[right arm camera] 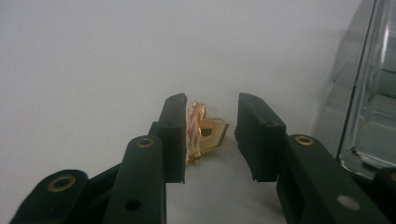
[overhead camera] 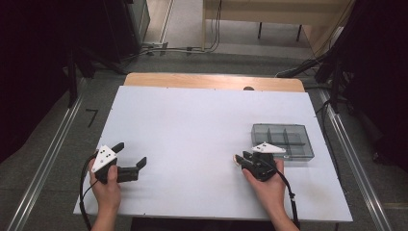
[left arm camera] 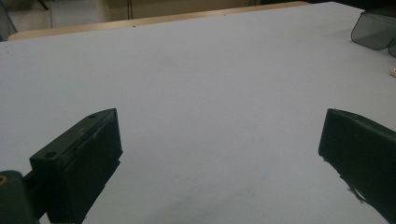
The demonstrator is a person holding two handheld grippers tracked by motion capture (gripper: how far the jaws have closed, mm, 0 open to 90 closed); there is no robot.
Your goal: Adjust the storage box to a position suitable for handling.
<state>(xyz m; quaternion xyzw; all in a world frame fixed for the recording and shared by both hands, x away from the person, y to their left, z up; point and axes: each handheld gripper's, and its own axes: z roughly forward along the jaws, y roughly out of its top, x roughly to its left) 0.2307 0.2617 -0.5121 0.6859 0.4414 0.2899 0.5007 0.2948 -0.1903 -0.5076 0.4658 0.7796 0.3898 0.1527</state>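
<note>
- Right gripper [right arm camera: 210, 140] straddles a small gold-and-pink trinket [right arm camera: 203, 133] on the white table [overhead camera: 192, 125] — one pad touching, the other apart, not yet clamped.
- Left gripper [left arm camera: 219, 158] rests released, well aside.
- Risk — an uneven squeeze could flick the trinket away from the clear compartment box [overhead camera: 284, 140] just beside the right gripper.

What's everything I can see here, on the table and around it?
Table board: one, white, lying on a wooden desk.
Compartment box: one, clear smoky grey, right side of the board.
Small trinket: one, gold and pinkish, on the board between the jaws of the right claw, against one jaw, the other jaw apart from it.
Cables: several, dark, on the floor beyond the desk.
Left claw: one, black, jaws wide apart, nothing between them, near the board's left edge.
Right claw: one, black, beside the box.
Hands: two, each holding a claw.
</note>
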